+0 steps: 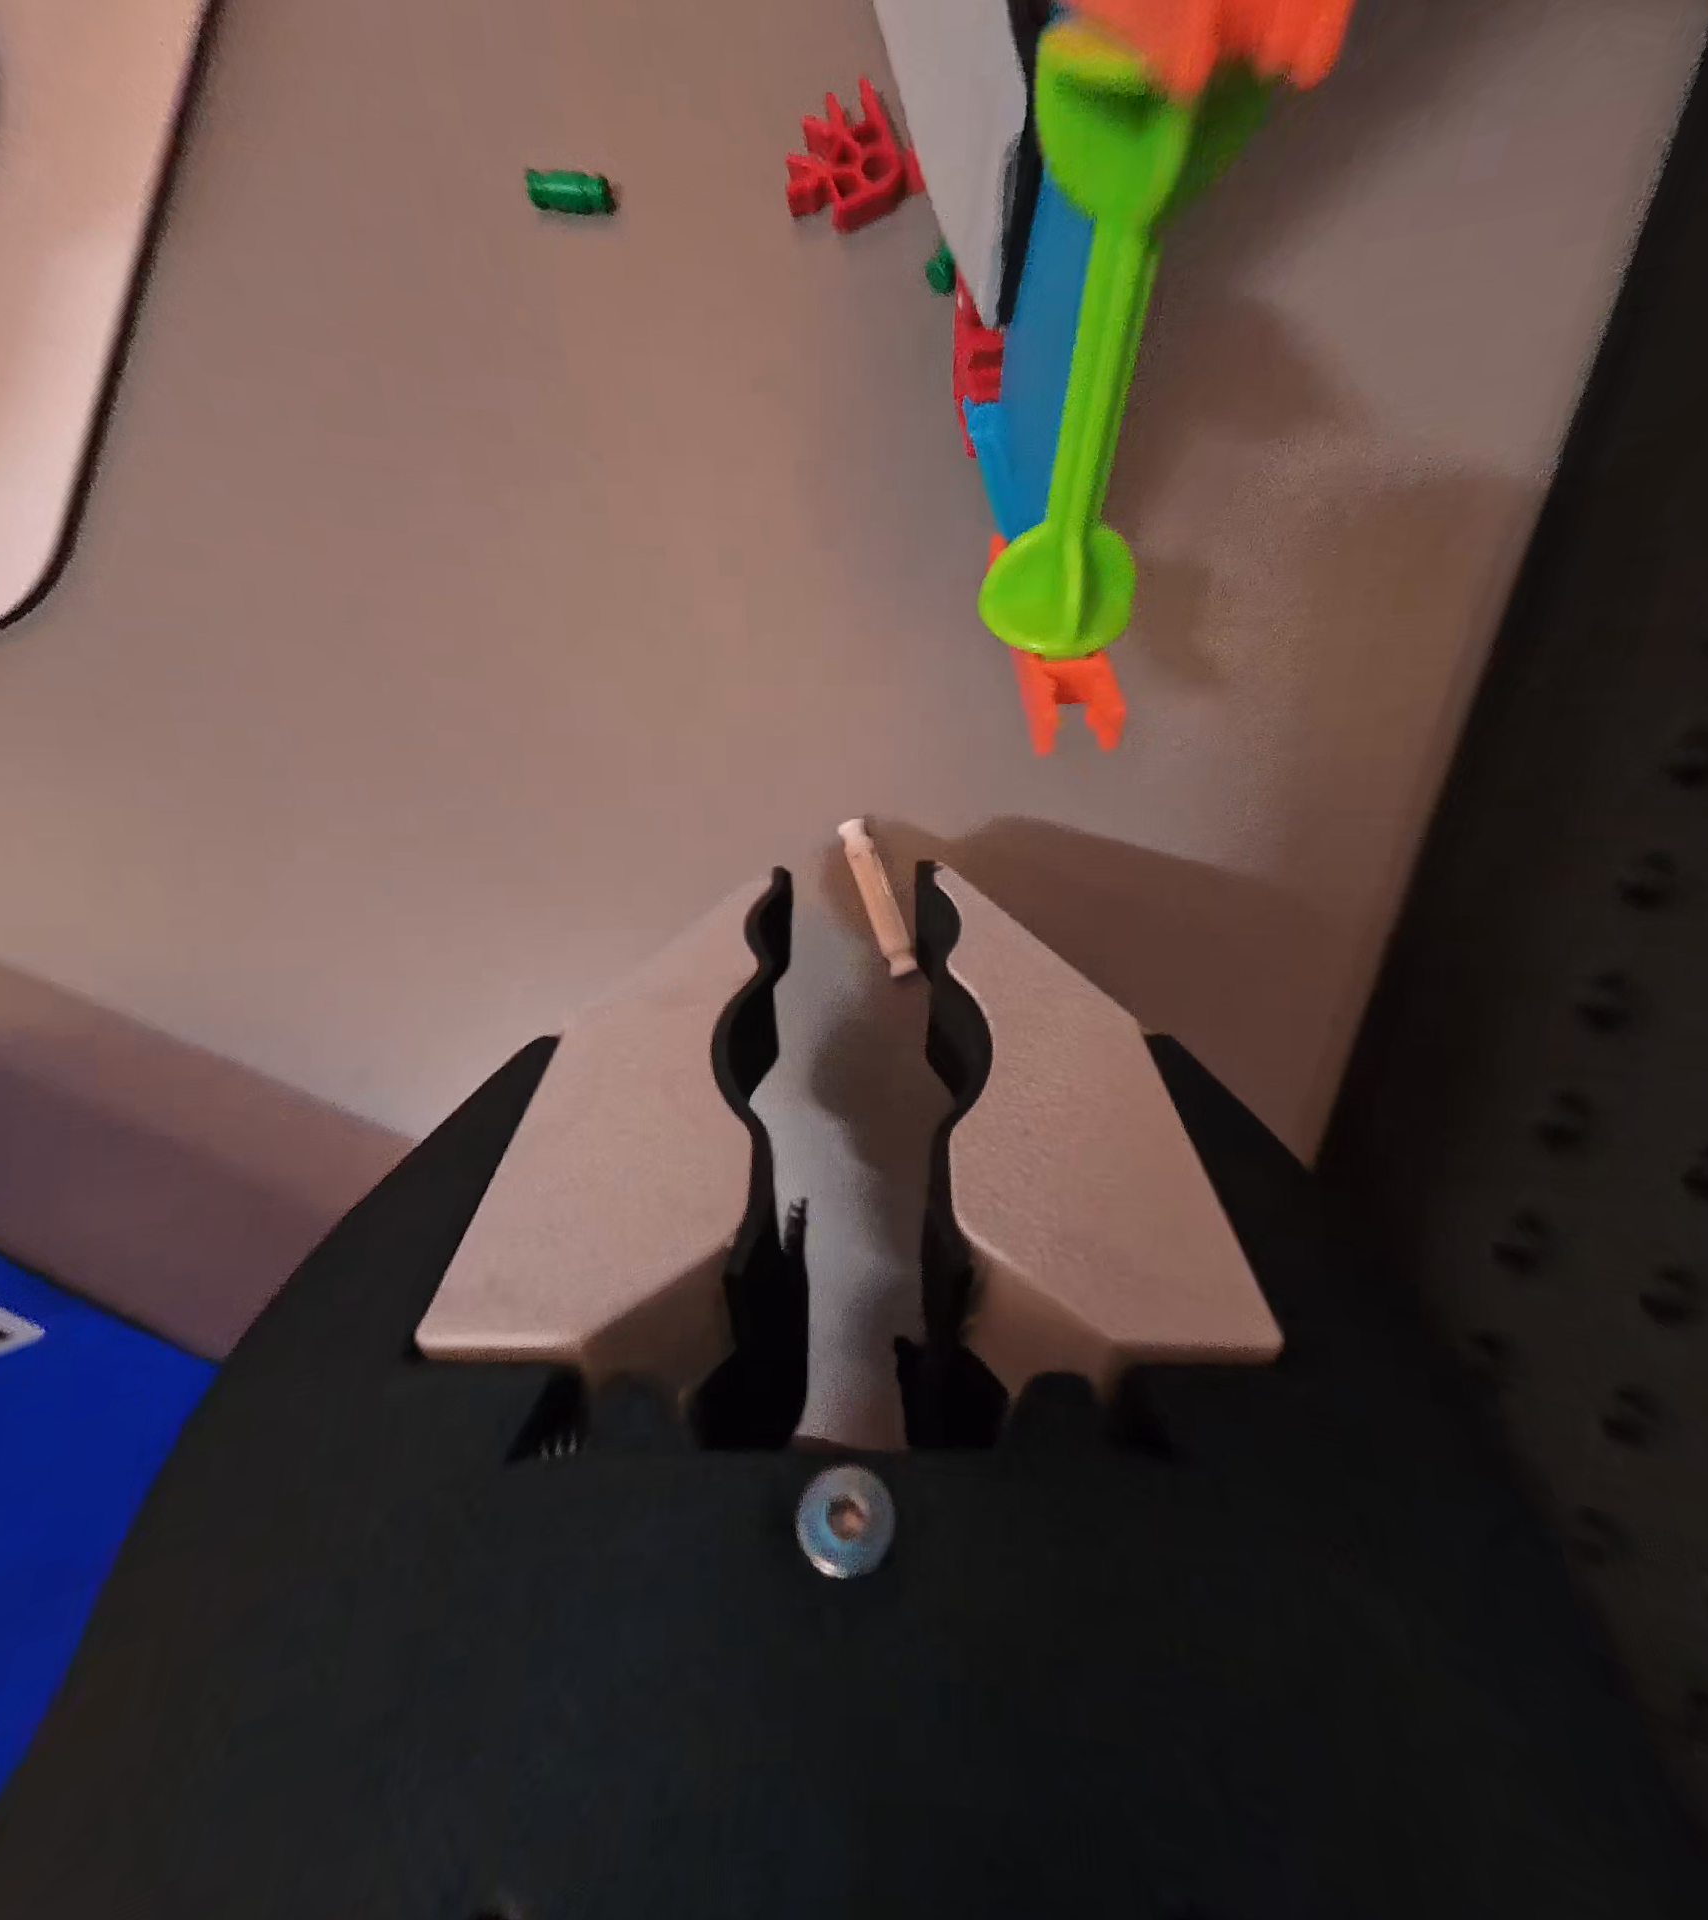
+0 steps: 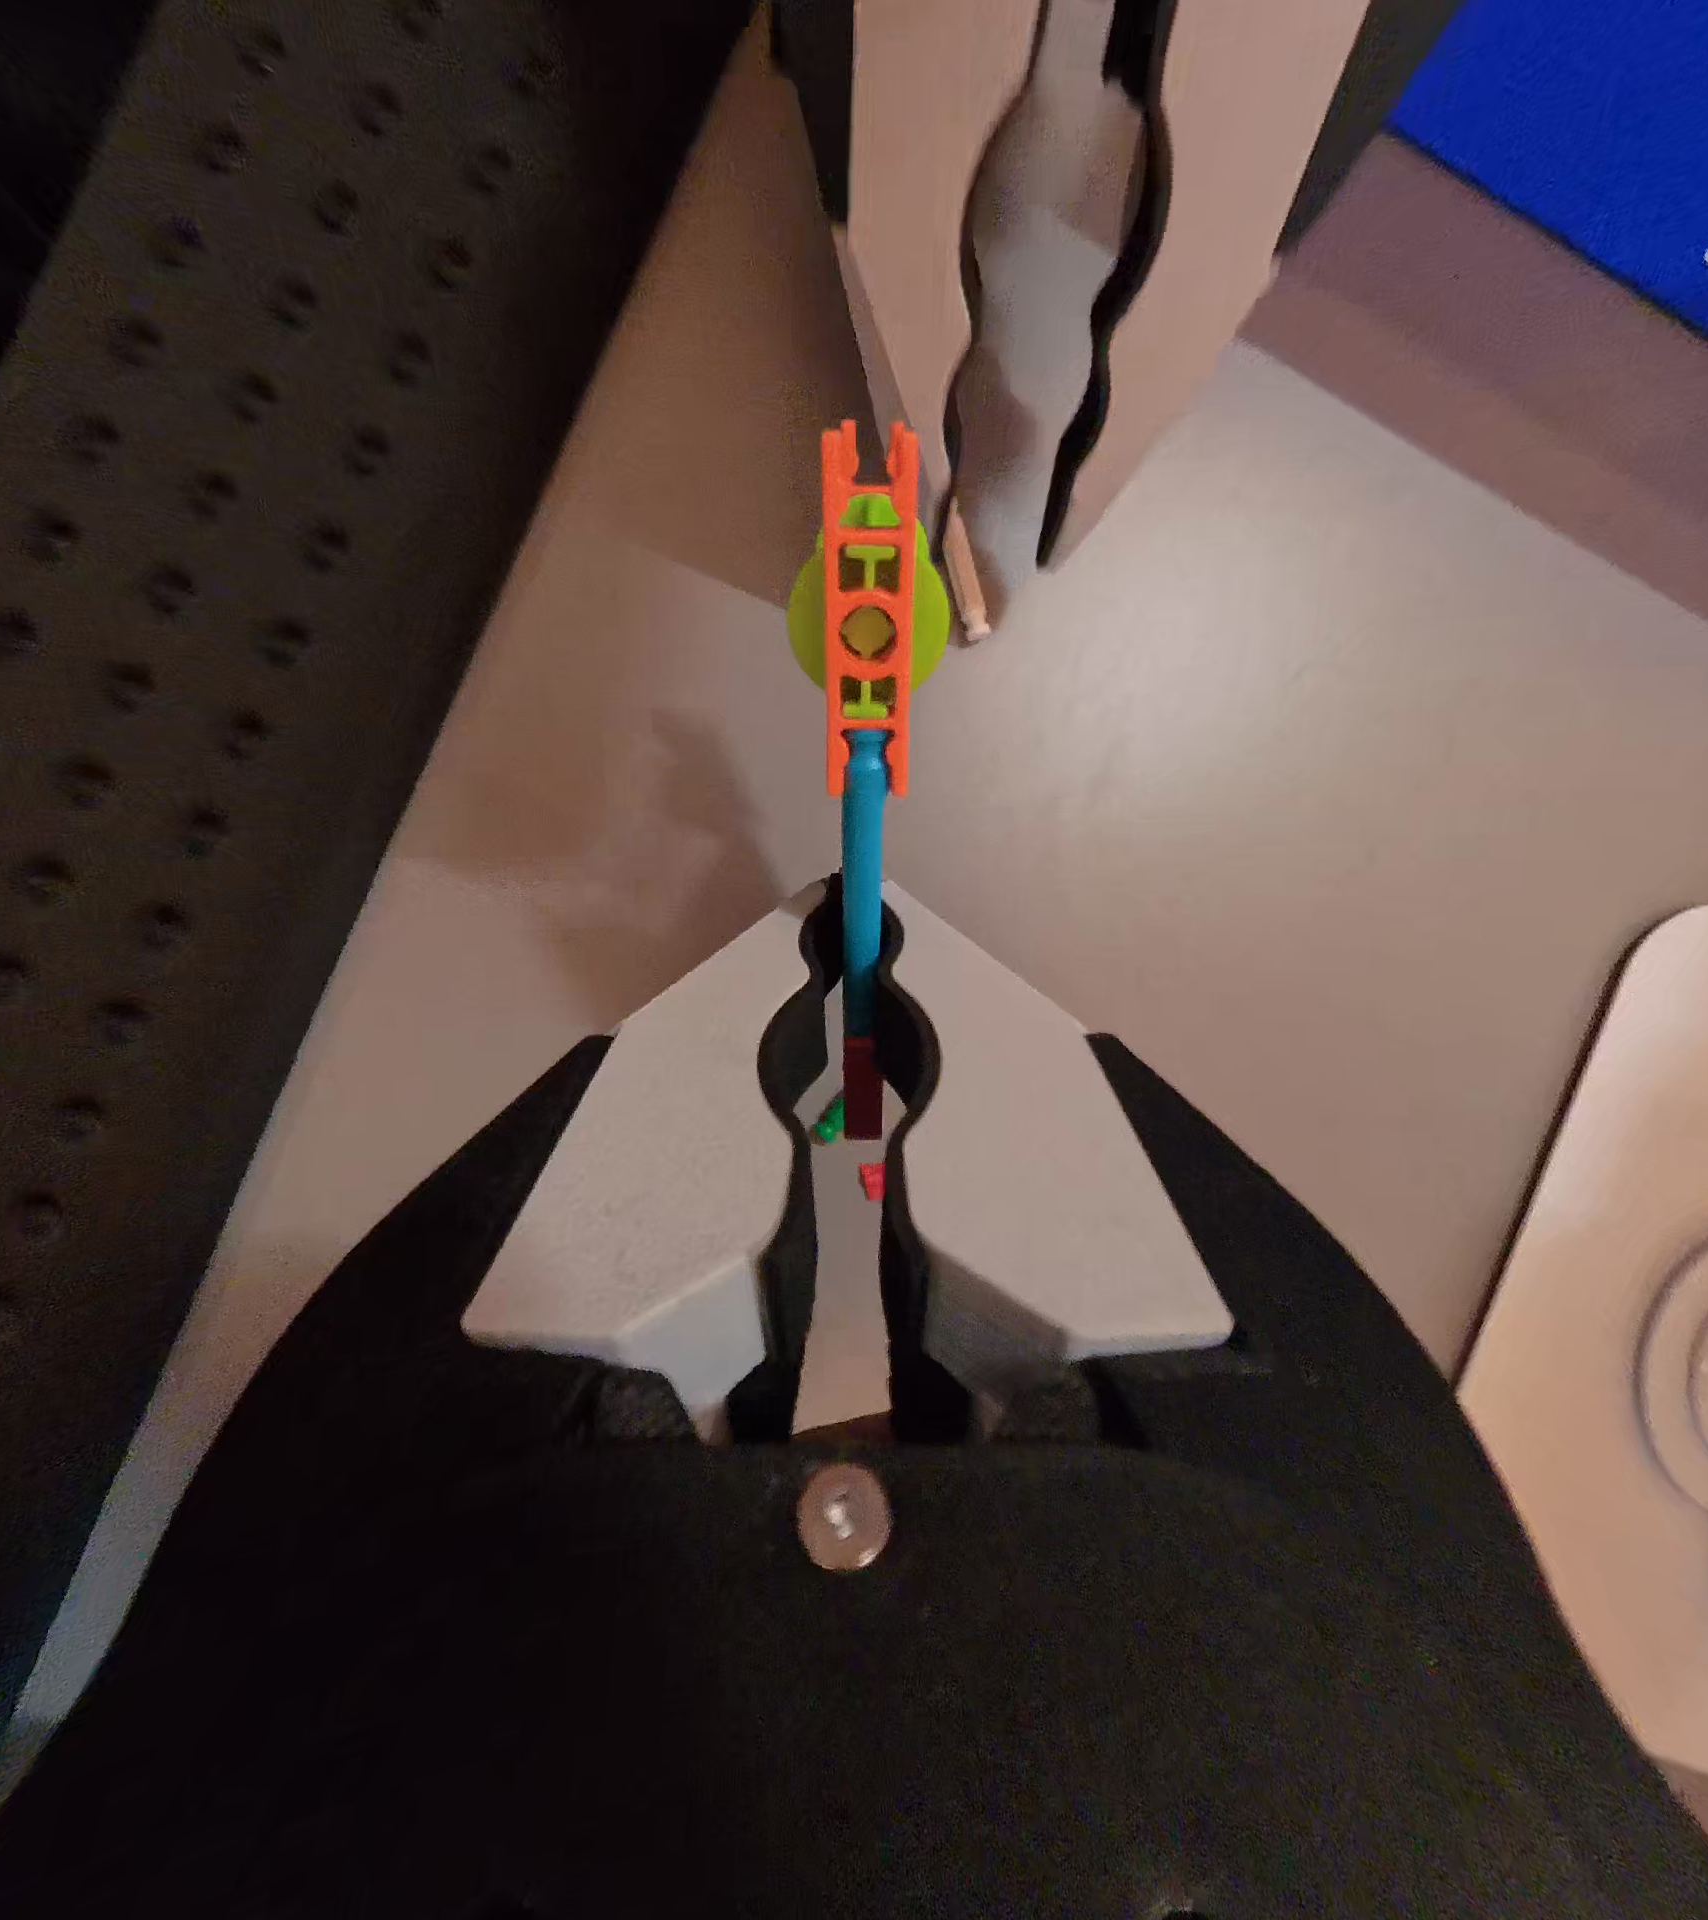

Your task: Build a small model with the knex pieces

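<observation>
Right hand-held gripper (image 2: 845, 914) clamps the blue rod (image 2: 860, 831); left hand-held gripper (image 1: 852, 873), parted around the white peg (image 1: 876, 899), could knock it away.

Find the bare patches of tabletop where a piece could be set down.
Free: the stretch between the light board and left tongs, below the green rod. Crowded: around the red connector and the held toy assembly.
</observation>
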The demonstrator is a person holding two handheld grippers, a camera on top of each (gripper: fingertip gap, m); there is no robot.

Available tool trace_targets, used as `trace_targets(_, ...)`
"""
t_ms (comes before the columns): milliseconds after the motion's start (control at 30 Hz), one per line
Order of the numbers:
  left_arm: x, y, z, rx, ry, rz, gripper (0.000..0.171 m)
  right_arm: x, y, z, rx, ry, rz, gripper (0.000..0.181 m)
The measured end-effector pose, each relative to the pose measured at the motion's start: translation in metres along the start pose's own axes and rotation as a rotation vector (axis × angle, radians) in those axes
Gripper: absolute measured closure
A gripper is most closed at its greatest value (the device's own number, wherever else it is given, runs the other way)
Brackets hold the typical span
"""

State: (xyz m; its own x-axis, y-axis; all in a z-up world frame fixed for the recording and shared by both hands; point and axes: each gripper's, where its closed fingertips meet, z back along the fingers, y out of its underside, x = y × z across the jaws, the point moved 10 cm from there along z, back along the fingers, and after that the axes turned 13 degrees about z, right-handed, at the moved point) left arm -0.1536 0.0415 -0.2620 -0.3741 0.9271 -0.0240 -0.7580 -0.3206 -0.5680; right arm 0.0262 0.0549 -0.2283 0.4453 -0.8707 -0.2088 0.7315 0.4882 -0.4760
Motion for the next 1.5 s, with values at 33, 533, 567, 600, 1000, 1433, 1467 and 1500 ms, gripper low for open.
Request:
trace_targets(33,0.000,0.001,0.006,-0.025,-0.009,0.018,0.146,-0.001,-0.001,-0.001,0.020,0.006,-0.007,0.181)
trace_targets(533,-0.015,0.005,0.009,-0.229,-0.092,-0.089,0.155,-0.026,-0.017,-0.025,0.414,0.006,0.145,0.181)
trace_targets(567,-0.015,0.005,0.008,-0.236,-0.097,-0.085,0.154,-0.028,-0.018,-0.026,0.429,0.000,0.167,0.181)
trace_targets(600,-0.015,0.005,0.006,-0.233,-0.111,-0.084,0.155,-0.029,-0.018,-0.027,0.442,-0.007,0.179,0.181)
trace_targets(1000,-0.015,0.009,-0.013,-0.184,-0.154,-0.068,0.162,-0.043,-0.021,-0.039,0.472,-0.130,0.267,0.181)
trace_targets(1433,-0.017,0.015,-0.006,-0.249,-0.182,-0.038,0.167,-0.045,-0.024,-0.041,0.522,-0.158,0.285,0.181)
trace_targets(1467,-0.016,0.016,-0.006,-0.249,-0.189,-0.040,0.167,-0.046,-0.024,-0.041,0.524,-0.158,0.284,0.181)
trace_targets(1500,-0.016,0.016,-0.007,-0.243,-0.188,-0.042,0.167,-0.046,-0.025,-0.041,0.523,-0.155,0.286,0.181)
